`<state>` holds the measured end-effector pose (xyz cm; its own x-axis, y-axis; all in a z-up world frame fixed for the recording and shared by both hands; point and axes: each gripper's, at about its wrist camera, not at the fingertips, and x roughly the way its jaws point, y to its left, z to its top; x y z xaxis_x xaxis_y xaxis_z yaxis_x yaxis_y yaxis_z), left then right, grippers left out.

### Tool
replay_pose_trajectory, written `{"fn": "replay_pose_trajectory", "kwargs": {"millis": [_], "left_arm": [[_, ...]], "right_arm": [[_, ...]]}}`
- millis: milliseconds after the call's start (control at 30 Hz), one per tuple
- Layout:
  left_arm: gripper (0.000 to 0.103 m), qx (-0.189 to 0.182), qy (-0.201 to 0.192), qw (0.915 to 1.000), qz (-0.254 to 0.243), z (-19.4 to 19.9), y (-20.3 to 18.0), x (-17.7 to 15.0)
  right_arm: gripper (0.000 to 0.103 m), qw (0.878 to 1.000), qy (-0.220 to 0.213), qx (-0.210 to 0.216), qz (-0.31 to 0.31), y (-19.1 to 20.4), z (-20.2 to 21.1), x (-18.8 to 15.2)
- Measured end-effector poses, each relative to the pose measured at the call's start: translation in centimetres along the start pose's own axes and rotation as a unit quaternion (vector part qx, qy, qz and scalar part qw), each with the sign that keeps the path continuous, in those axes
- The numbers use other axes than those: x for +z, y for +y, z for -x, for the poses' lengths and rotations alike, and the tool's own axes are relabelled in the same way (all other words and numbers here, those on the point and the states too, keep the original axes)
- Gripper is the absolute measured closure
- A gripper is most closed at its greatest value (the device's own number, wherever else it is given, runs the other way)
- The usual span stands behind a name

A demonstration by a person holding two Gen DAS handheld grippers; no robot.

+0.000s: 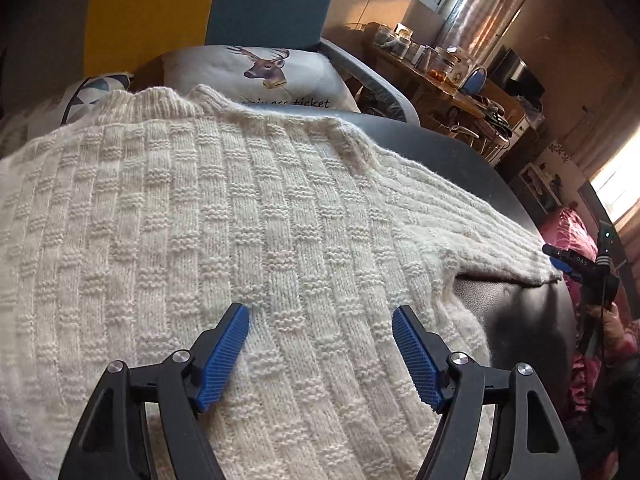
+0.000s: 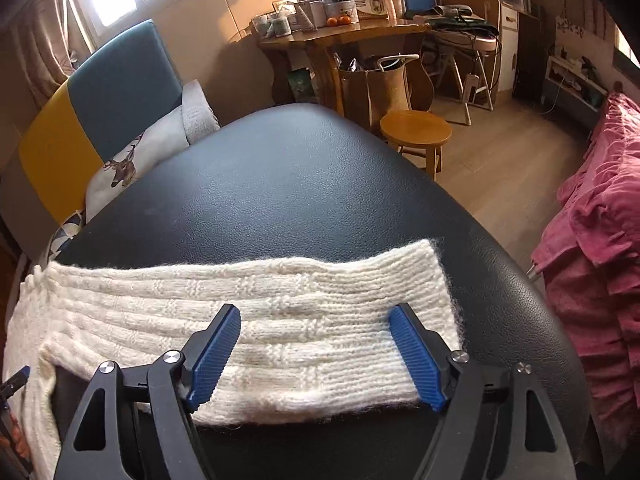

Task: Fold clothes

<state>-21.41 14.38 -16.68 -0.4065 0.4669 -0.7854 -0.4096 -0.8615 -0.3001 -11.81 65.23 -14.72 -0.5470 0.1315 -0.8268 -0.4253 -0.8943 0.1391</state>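
Sweater [image 1: 248, 216] is lying spread flat on the black table [image 2: 320, 184], sleeve [image 2: 280, 320] stretched sideways, both claws hovering spread and empty—left claw [image 1: 320, 316] over body, right claw [image 2: 314, 316] over sleeve—likely lining up a sleeve pinch to fold inward.

Sweater [image 1: 240, 208] hem cut off below; cushion [image 1: 276, 76] lettering partly hidden.

Bare tabletop [image 2: 304, 184] beyond sleeve [image 2: 280, 312]

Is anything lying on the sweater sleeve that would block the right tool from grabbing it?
Nothing visible. The right tool hangs open directly over the bare sleeve spread flat on the black table.
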Motion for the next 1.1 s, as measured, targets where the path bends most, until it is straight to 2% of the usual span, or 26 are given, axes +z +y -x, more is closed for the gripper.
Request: {"fn": "replay_pose_trajectory", "kwargs": {"millis": [100,200,267,333,433,500,567,600,700,733,767,933,1100], "left_arm": [[0.024,0.001,0.006,0.9999,-0.015,0.0,-0.8,0.1],[0.024,-0.034,0.000,0.9994,0.002,1.0,-0.3,1.6],[0.024,-0.029,-0.023,0.9993,0.003,2.0,0.2,3.0],[0.024,-0.020,-0.046,0.9988,0.000,2.9,0.6,4.5],[0.025,0.011,-0.067,0.9972,-0.030,3.0,1.0,6.9],[0.026,0.020,-0.067,0.9961,-0.054,2.4,0.9,8.6],[0.032,0.030,-0.061,0.9949,-0.074,1.2,0.6,10.1],[0.036,0.024,-0.054,0.9948,-0.083,0.5,0.4,10.8],[0.049,-0.021,-0.025,0.9942,-0.103,-1.5,-0.9,12.2],[0.051,-0.026,-0.018,0.9932,-0.112,-2.4,-1.4,12.6],[0.052,-0.028,-0.013,0.9921,-0.122,-3.2,-2.0,12.8],[0.057,-0.032,0.020,0.9881,-0.149,-8.0,-4.3,14.1],[0.057,-0.017,0.032,0.9917,-0.123,-11.7,-4.3,15.1]], "right_arm": [[0.023,1.000,0.002,-0.017,0.025,1.9,0.7,0.4],[0.023,0.998,0.001,-0.026,0.049,4.3,1.6,0.9],[0.023,0.997,-0.016,0.011,0.070,7.5,2.6,1.5],[0.023,0.993,-0.020,0.071,0.097,11.5,3.0,1.9],[0.023,0.976,-0.011,0.151,0.154,18.7,2.5,1.6],[0.023,0.966,0.002,0.164,0.200,23.3,1.3,1.0],[0.023,0.960,0.017,0.154,0.231,26.9,-0.3,0.3],[0.023,0.959,0.025,0.147,0.241,28.3,-1.1,0.0],[0.023,0.959,0.038,0.140,0.242,30.0,-2.9,-0.7],[0.023,0.962,0.037,0.117,0.246,30.0,-3.4,-0.8],[0.023,0.964,0.034,0.094,0.248,29.8,-3.8,-0.8],[0.023,0.968,0.033,0.081,0.236,27.7,-5.0,-1.2],[0.019,0.971,0.027,0.069,0.227,26.1,-5.9,-1.6]]}}
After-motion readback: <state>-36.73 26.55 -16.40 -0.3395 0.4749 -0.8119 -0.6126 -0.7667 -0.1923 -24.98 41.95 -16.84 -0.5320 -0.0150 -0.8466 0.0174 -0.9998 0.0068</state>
